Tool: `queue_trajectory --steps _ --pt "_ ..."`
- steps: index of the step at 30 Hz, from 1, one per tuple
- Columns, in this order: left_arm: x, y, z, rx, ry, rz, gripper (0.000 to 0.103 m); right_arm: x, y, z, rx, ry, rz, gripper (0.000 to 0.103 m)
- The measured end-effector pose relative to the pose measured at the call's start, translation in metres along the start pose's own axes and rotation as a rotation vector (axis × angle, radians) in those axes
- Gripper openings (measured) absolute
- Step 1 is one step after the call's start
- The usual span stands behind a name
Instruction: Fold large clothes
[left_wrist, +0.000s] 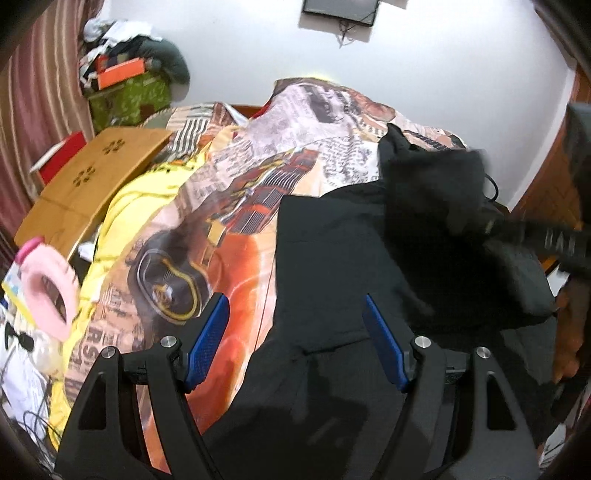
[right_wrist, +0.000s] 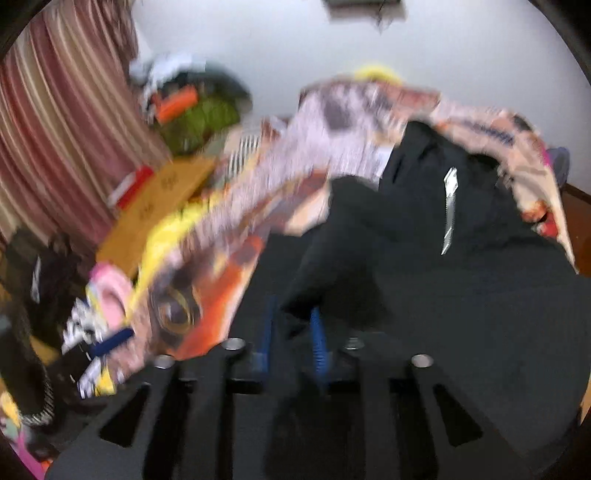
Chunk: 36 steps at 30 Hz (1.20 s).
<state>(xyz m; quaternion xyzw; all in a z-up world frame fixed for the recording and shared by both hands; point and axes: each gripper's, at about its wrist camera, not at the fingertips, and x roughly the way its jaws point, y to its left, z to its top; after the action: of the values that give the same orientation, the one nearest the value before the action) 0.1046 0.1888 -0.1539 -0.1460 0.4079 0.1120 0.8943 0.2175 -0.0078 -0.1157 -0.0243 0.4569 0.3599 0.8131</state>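
We see open room ahead of the left gripper (left_wrist: 295, 343): its jaws stand wide apart with only flat black garment (left_wrist: 332, 258) and printed bedsheet (left_wrist: 236, 206) below. To its left the way is crowded by a yellow cloth (left_wrist: 125, 199), a wooden lap table (left_wrist: 92, 184) and a pink ring cushion (left_wrist: 48, 284). On the right a raised black fold blocks passage. The far side is closed by a heaped-up sheet and white wall (left_wrist: 424, 74). Right gripper (right_wrist: 293, 332) has cloth bunched between its jaws; that view is blurred.
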Motion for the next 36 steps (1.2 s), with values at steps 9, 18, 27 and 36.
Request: queue_trajectory --steps 9,18,27,36 --pt "0.018 0.006 -0.016 -0.109 0.106 -0.145 0.073 -0.024 -0.018 -0.021 0.034 0.047 0.022 0.054" --pt "0.070 -0.010 -0.030 -0.278 0.281 -0.377 0.062 -0.103 -0.086 -0.039 0.112 -0.147 -0.259 0.070" --pt "0.073 -0.023 -0.017 -0.232 0.243 -0.239 0.022 -0.154 -0.159 -0.070 0.263 -0.199 -0.409 0.070" --pt "0.009 -0.057 0.044 -0.036 -0.044 -0.124 0.015 -0.167 -0.191 -0.086 0.361 -0.203 -0.427 0.070"
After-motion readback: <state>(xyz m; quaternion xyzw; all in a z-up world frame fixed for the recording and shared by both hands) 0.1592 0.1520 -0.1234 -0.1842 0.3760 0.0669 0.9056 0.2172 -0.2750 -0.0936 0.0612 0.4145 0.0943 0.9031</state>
